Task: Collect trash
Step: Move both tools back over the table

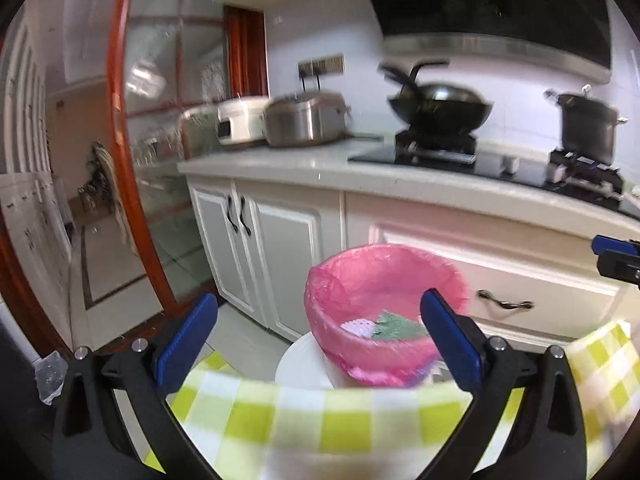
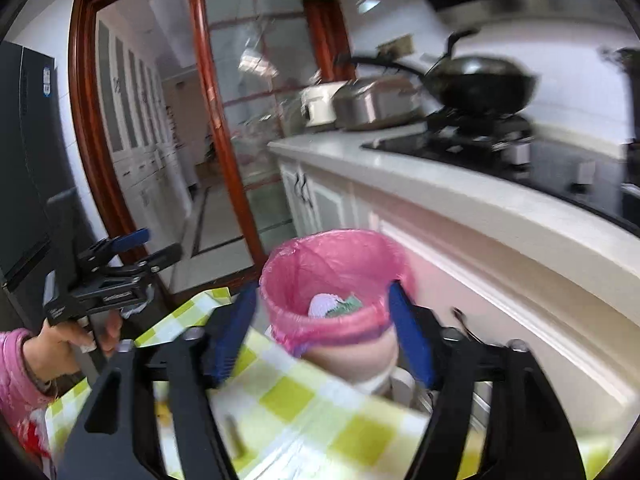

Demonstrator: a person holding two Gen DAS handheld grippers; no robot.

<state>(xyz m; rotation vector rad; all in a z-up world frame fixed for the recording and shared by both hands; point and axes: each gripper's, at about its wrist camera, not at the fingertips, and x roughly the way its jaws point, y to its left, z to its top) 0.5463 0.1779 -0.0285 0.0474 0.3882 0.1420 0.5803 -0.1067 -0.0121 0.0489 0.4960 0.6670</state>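
Standing beyond the far edge of a desk [image 1: 360, 412] covered with a yellow-green checked cloth, a small trash bin [image 2: 360, 356] lined with a pink bag [image 1: 380, 280] is seen in both wrist views. Inside the bag, a white piece [image 1: 358, 326] and a green piece [image 1: 396, 326] of trash are lying side by side at the bottom.

The left gripper [image 1: 320, 336] is held over the near part of the desk, and its blue jaws are spread wide; nothing is pressed between them, although the bin is framed in the gap. In the right wrist view this gripper is seen at the far left, held by a hand [image 2: 76, 336] coming out of a pink sleeve [image 2: 16, 372].

The right gripper [image 2: 320, 332] is also held with its jaws wide apart, one on each side of the bin, and no contact with the pink bag can be made out because of blur.

Behind the bin, white cabinet doors [image 1: 260, 256] and a drawer [image 1: 504, 280] are found under a pale counter [image 1: 360, 176]. On the counter, a steel cooker [image 1: 304, 120], a black wok [image 1: 440, 108] and a dark pot [image 1: 588, 128] are placed. A wooden-framed glass door [image 2: 240, 128] is seen at the left.
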